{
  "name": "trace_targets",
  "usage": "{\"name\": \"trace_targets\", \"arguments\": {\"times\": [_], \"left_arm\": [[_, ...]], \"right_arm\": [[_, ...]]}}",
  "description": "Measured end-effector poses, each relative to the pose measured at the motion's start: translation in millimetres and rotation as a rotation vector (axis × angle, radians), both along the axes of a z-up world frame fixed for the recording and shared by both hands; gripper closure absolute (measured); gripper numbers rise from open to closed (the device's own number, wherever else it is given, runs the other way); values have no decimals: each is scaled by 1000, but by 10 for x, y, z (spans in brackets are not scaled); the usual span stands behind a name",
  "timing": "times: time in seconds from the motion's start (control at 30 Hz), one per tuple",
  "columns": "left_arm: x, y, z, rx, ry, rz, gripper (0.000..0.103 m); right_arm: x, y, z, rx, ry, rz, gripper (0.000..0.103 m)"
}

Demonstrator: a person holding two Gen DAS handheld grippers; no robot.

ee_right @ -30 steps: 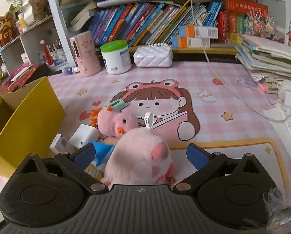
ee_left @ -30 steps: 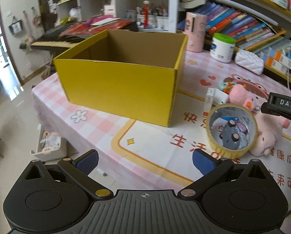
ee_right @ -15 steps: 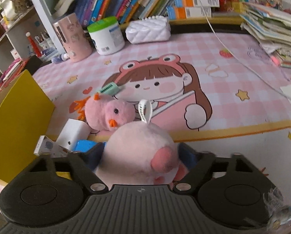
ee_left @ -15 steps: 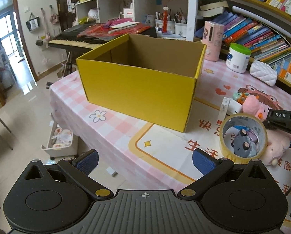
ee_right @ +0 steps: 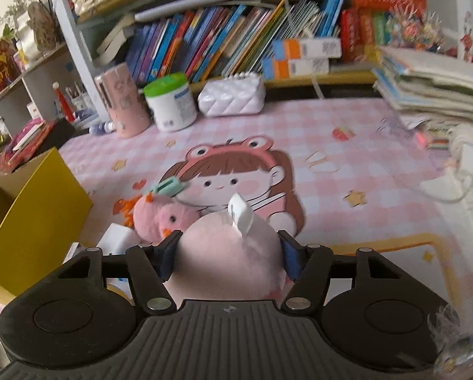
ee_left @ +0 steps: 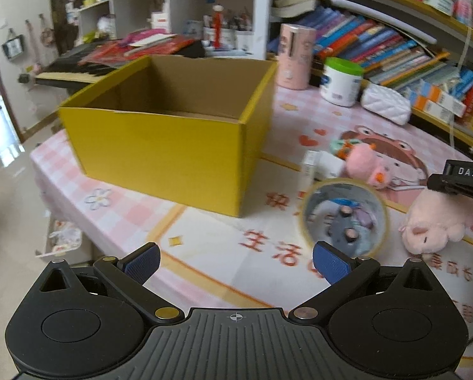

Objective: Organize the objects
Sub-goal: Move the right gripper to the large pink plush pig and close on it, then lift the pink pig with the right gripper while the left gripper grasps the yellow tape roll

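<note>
Pink round plush pig (ee_right: pixel 227 253) sits btwn right gripper (ee_right: pixel 228 255) pads, jaws closing onto it; left gripper (ee_left: pixel 235 261) spread wide, empty, yellow cardboard box (ee_left: pixel 163 145) ahead.

On the table (ee_left: pixel 204 240): open cardboard box (ee_left: pixel 160 139) at left, tape roll (ee_left: pixel 344 212) to its right, pig plush (ee_right: pixel 227 253) right of the roll. Behind the pig, duck plush (ee_right: pixel 160 218) beside a small box (ee_right: pixel 117 239). At the back, canister (ee_right: pixel 170 101) between cylinder (ee_right: pixel 122 101) and quilted pouch (ee_right: pixel 231 95), below the bookshelf (ee_right: pixel 236 38).

Roll of tape (ee_left: pixel 344 215) contents blurred.
</note>
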State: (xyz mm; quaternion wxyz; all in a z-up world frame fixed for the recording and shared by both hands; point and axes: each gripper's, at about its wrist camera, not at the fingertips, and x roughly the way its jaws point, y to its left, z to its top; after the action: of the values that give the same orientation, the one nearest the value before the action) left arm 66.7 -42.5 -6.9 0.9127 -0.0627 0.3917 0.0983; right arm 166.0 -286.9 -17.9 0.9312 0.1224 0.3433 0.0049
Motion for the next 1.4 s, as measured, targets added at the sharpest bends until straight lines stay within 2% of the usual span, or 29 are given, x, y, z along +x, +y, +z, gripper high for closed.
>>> {"name": "trace_targets", "arguments": {"times": [0.1, 0.33, 0.47, 0.57, 0.6, 0.63, 0.73, 0.97, 1.17, 1.33, 1.37, 1.4], "left_arm": [[77, -92, -21, -34, 0, -33, 0], [279, -306, -107, -106, 6, -92, 0], [389, -390, -166, -126, 18, -105, 0], [474, -413, -192, -143, 18, -103, 0], [509, -418, -200, -149, 18, -103, 0], [536, -423, -207, -158, 17, -106, 0], [628, -443, -245, -191, 24, -116, 0], [809, -548, -298, -246, 58, -140, 0], [837, -716, -298, -157, 63, -193, 0], [891, -794, -369, -74, 106, -208, 1], [901, -790, -387, -69, 115, -202, 3], [905, -783, -403, -70, 121, -201, 10]], "right_arm": [[-127, -121, 60, -19, -16, -1, 46], [-323, -254, 120, -92, -56, 34, 67], [-316, -275, 51, -100, -25, 60, 67], [-297, -306, 25, -106, -8, 50, 52], [-277, -332, 6, -97, 10, 49, 40], [-260, -353, -17, -89, 30, 40, 32], [-217, -428, -101, -65, 77, 19, 24], [-146, -495, -185, -41, 108, 43, 17], [-78, -546, -245, -12, 129, 51, 13], [-43, -535, -273, -10, 140, 67, 11], [-40, -531, -276, -12, 142, 70, 11], [-37, -527, -279, -16, 145, 73, 9]]}}
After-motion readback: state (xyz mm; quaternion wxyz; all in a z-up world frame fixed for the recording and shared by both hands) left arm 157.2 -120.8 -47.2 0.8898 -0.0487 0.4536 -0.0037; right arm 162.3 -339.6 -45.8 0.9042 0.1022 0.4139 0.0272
